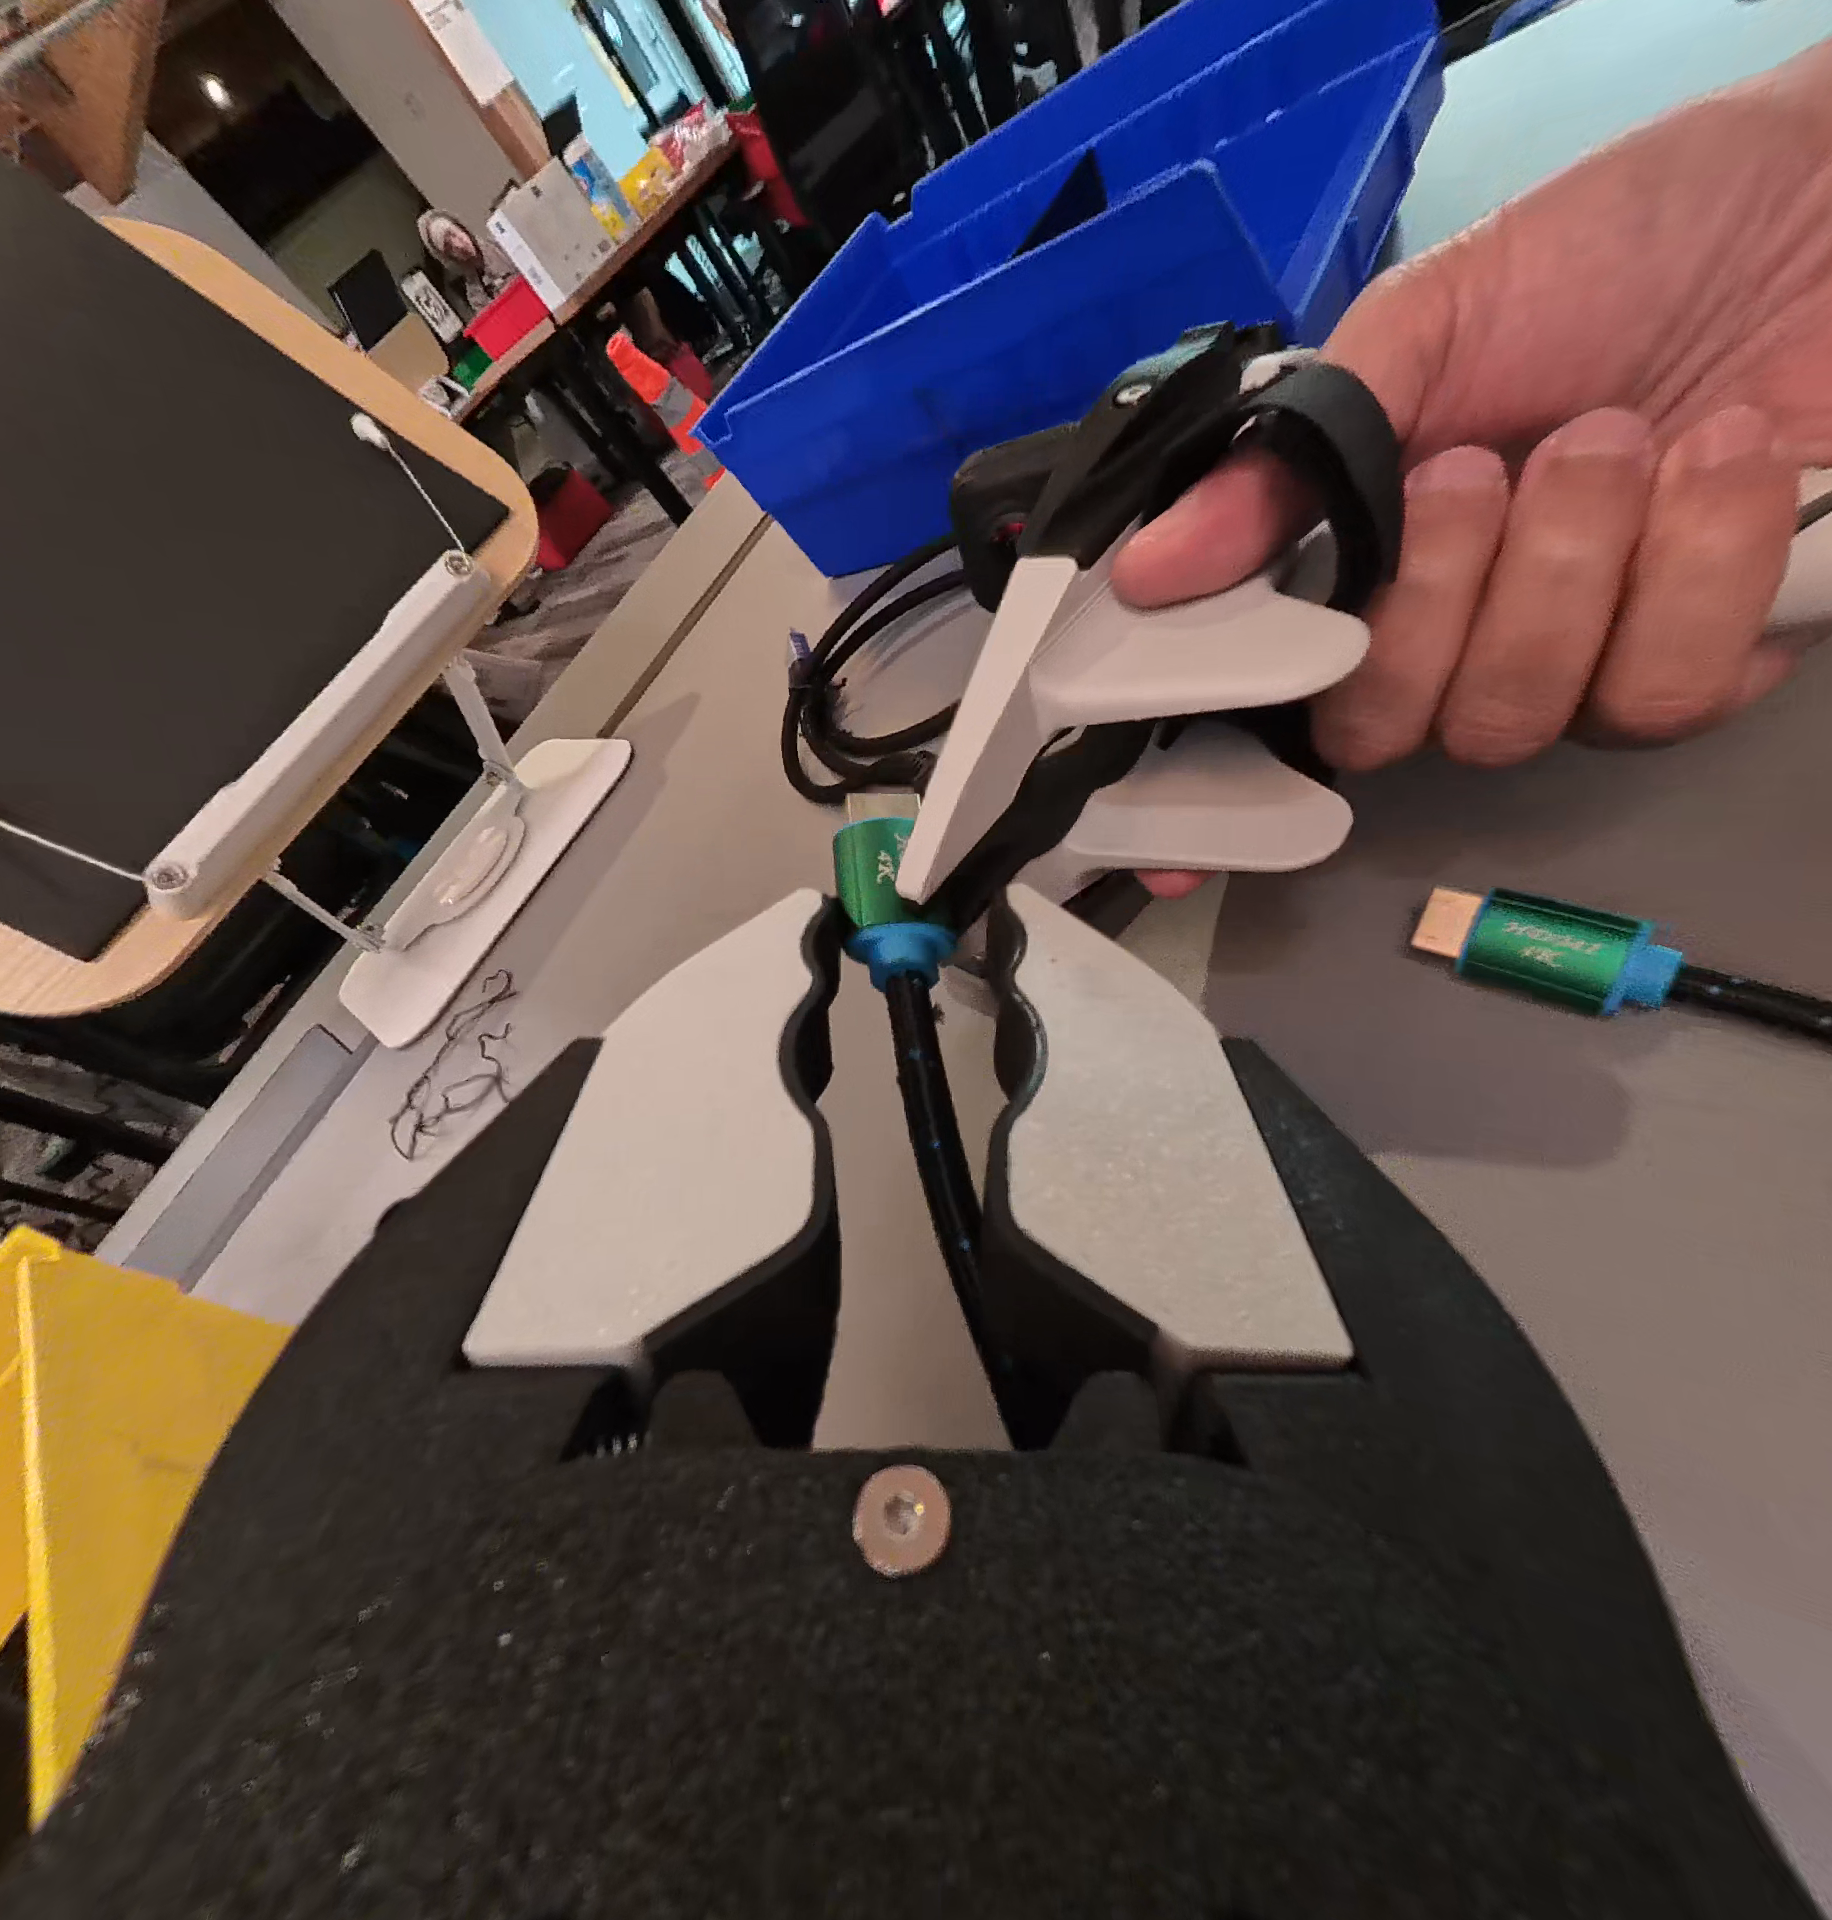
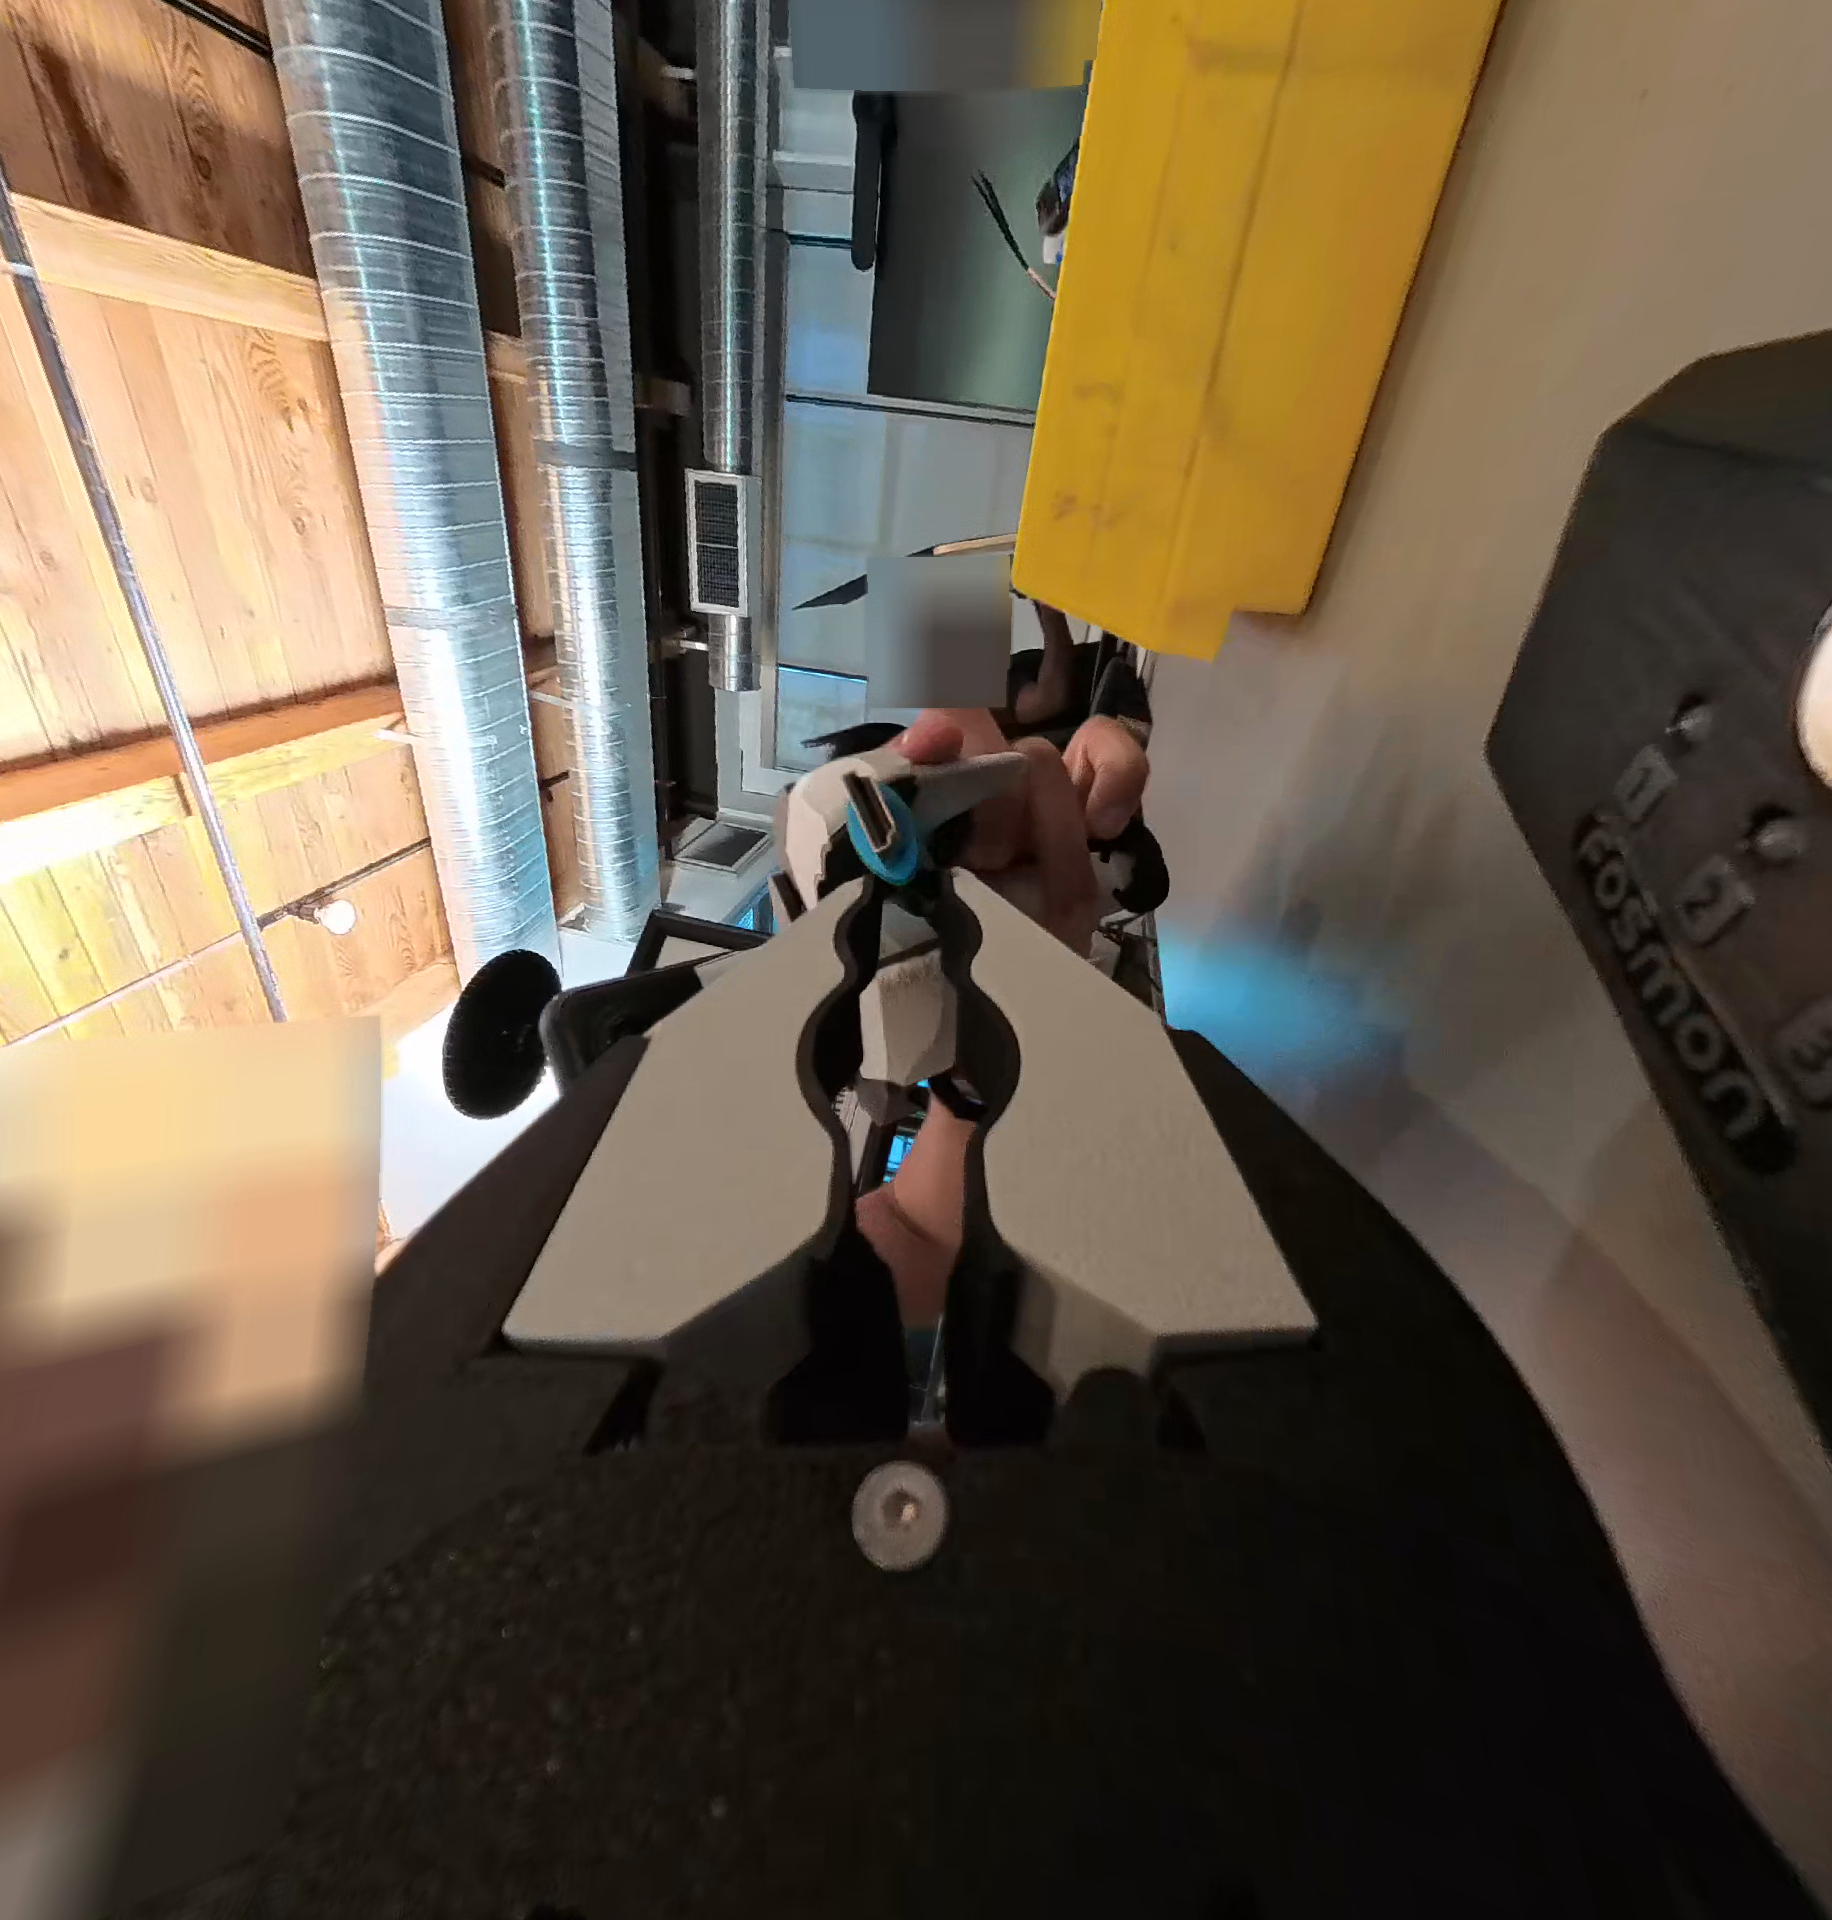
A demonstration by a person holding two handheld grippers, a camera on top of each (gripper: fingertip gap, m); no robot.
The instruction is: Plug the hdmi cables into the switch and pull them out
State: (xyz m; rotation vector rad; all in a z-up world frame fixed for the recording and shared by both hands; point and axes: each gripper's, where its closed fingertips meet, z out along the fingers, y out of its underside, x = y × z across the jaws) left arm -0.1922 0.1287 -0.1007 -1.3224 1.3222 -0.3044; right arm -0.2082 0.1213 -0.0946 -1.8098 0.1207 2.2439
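On the grey surface (image 1: pixel 1514 1195), left gripper (image 1: pixel 912 935) and right gripper (image 1: pixel 927 883) both pinch one green HDMI plug (image 1: pixel 870 873); a second plug (image 1: pixel 1546 951) lies nearby, its cable cut off.

At twelve o'clock our left tool (image 1: pixel 907 914) grips a green HDMI plug (image 1: pixel 872 871); the right tool (image 1: pixel 927 883) pinches it too. Another plug (image 1: pixel 1535 948) lies on the counter (image 1: pixel 1618 1195) at three o'clock.

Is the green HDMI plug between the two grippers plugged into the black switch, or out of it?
Out. The green HDMI plug shows its bare metal tip, pinched by the right gripper; the black switch sits apart.
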